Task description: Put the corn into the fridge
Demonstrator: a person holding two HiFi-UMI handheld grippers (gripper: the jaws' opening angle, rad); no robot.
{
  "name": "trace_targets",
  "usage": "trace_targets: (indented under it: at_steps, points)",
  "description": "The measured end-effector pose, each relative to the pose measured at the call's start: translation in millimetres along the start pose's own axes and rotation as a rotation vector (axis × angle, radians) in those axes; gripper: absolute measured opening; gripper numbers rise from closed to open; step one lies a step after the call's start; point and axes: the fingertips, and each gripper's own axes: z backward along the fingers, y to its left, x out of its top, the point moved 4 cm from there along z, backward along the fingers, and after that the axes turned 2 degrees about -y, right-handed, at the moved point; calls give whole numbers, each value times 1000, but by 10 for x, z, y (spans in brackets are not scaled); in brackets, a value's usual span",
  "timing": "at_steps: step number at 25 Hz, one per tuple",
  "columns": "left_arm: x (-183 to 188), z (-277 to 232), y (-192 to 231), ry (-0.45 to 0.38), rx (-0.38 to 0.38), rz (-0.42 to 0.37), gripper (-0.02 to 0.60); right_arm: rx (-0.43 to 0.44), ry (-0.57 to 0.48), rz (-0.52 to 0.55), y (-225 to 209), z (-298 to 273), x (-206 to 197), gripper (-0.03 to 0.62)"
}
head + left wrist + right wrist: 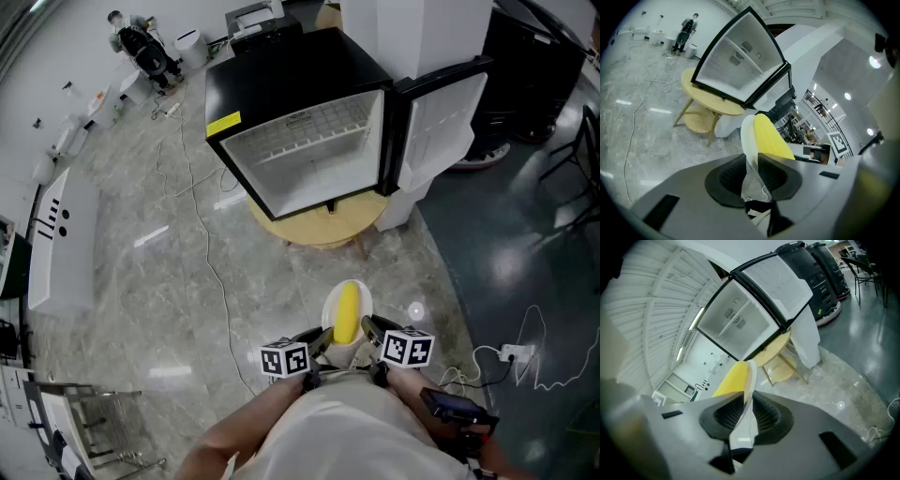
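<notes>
A yellow corn cob (346,312) lies on a small white plate (329,309) held low in front of me. My left gripper (319,345) is shut on the plate's left rim and my right gripper (371,334) is shut on its right rim. In the left gripper view the plate edge (747,133) runs between the pads, with the corn (771,138) just beyond. In the right gripper view the plate rim (751,373) is pinched and the corn (731,379) lies to its left. The black mini fridge (300,70) stands ahead, with its door (441,117) swung open to the right and its white inside showing.
The fridge sits on a low round wooden table (323,230). A thin cable (211,267) trails across the marble floor on the left. A white power strip (511,353) lies at the right. A white cabinet (61,244) lines the left side. A person (145,47) is far back.
</notes>
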Motion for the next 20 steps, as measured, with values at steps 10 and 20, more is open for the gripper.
trace_targets:
  at_steps: [10, 20]
  points:
    - [-78, 650, 229, -49, 7, -3, 81, 12, -51, 23, 571, -103, -358, 61]
    - [-68, 961, 382, -66, -10, -21, 81, 2, -76, 40, 863, -177, -558, 63]
